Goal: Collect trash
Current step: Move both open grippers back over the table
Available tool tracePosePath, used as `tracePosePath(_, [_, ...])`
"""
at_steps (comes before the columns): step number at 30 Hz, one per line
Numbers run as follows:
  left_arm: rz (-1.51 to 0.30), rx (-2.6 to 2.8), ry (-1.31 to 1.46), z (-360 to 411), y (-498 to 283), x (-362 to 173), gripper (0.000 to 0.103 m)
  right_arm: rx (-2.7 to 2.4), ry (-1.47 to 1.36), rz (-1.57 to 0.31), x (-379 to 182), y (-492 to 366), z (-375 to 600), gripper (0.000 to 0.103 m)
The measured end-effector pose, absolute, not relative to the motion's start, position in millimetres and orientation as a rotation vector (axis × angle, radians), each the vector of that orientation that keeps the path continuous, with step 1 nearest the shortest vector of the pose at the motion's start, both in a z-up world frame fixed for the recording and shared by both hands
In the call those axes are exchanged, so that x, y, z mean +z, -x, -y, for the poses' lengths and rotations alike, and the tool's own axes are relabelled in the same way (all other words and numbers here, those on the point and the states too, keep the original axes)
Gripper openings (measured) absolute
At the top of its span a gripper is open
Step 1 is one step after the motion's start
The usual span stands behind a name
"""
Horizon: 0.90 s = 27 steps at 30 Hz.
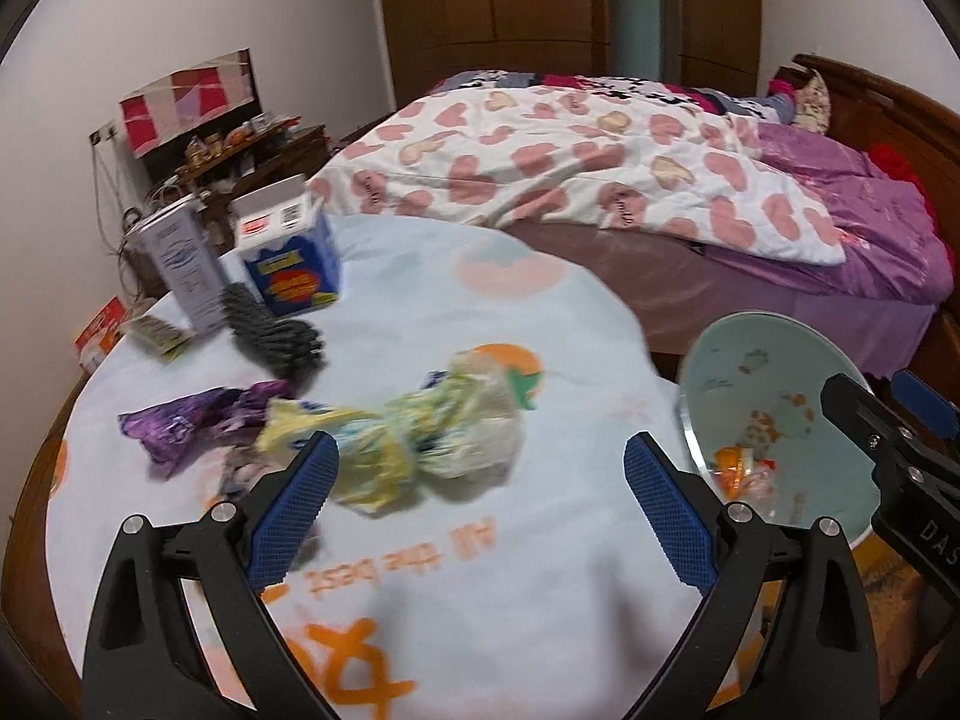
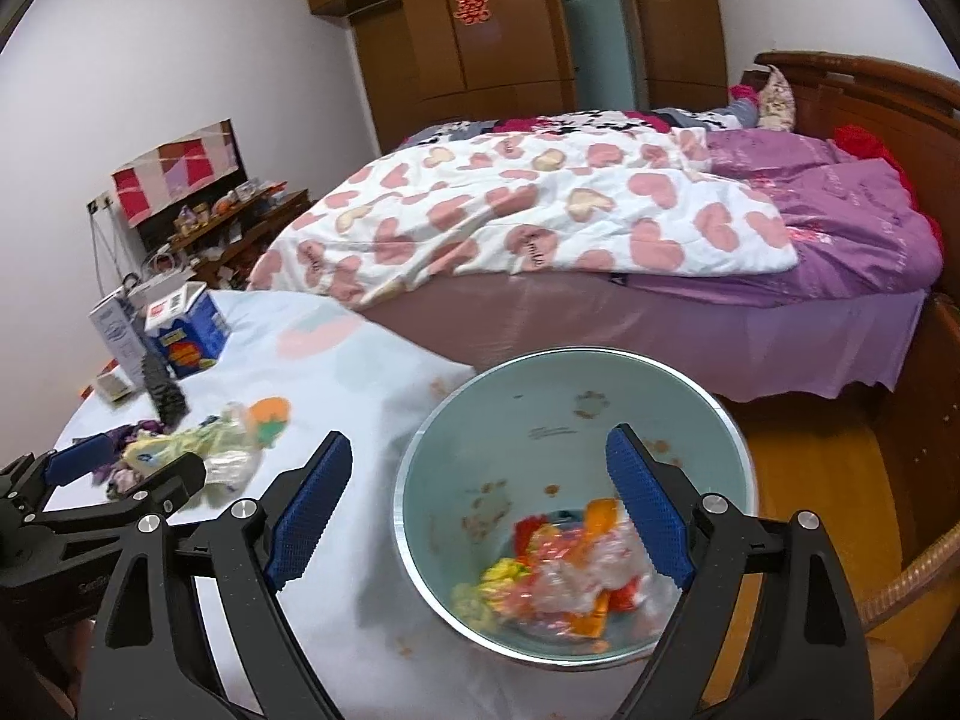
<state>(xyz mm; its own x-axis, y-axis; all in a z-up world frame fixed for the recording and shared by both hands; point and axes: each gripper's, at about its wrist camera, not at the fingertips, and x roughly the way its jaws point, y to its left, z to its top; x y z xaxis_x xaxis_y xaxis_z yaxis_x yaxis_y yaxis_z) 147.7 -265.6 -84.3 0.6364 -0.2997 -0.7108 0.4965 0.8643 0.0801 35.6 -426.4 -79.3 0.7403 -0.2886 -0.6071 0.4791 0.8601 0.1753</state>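
A crumpled yellow-green plastic wrapper (image 1: 432, 438) lies on the cloth-covered round table (image 1: 480, 312), just beyond my open left gripper (image 1: 480, 462). A purple wrapper (image 1: 192, 420) lies to its left. A pale green trash bin (image 2: 576, 420) stands beside the table and holds several orange and clear wrappers (image 2: 570, 576). My open, empty right gripper (image 2: 480, 468) hovers over the bin's mouth. The bin also shows in the left wrist view (image 1: 780, 372), and the yellow-green wrapper in the right wrist view (image 2: 198, 450).
A blue carton (image 1: 288, 252), a grey-white box (image 1: 180, 264), a black comb-like object (image 1: 276, 330) and a small packet (image 1: 159, 333) stand at the table's far left. A bed with a heart-print quilt (image 1: 570, 162) lies behind. A wooden floor (image 2: 810, 480) is right of the bin.
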Motion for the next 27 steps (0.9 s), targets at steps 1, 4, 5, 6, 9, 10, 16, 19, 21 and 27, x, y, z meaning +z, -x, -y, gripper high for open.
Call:
tracePosePath(1, [-0.757, -0.451, -0.278, 260, -150, -85, 0.094, -0.425, -0.332, -0.606, -79, -38, 423, 0.085])
tracePosePath(4, [-0.764, -0.435, -0.265, 247, -155, -84, 0.094, -0.401, -0.322, -0.613, -79, -47, 409, 0.085])
tracePosePath(5, [-0.767, -0.426, -0.263, 242, -157, -85, 0.094, -0.394, -0.316, -0.617, -78, -50, 405, 0.085])
tracePosePath(6, [-0.768, -0.414, -0.259, 237, -160, -85, 0.094, -0.385, -0.312, -0.619, -78, -53, 400, 0.085])
tracePosePath(9, [-0.772, -0.396, -0.247, 223, -165, -85, 0.095, -0.362, -0.304, -0.622, -75, -60, 389, 0.085])
tracePosePath(10, [-0.774, -0.389, -0.243, 218, -166, -85, 0.095, -0.354, -0.299, -0.623, -75, -63, 384, 0.085])
tracePosePath(16, [-0.787, -0.334, -0.233, 184, -178, -91, 0.096, -0.315, -0.297, -0.638, -76, -80, 361, 0.085])
tracePosePath(19, [-0.788, -0.301, -0.228, 161, -181, -94, 0.096, -0.294, -0.295, -0.653, -78, -89, 350, 0.085])
tracePosePath(21, [-0.799, -0.272, -0.220, 146, -185, -98, 0.096, -0.272, -0.287, -0.661, -79, -96, 340, 0.085])
tracePosePath(27, [-0.821, -0.207, -0.199, 106, -198, -106, 0.096, -0.219, -0.265, -0.683, -83, -113, 316, 0.085])
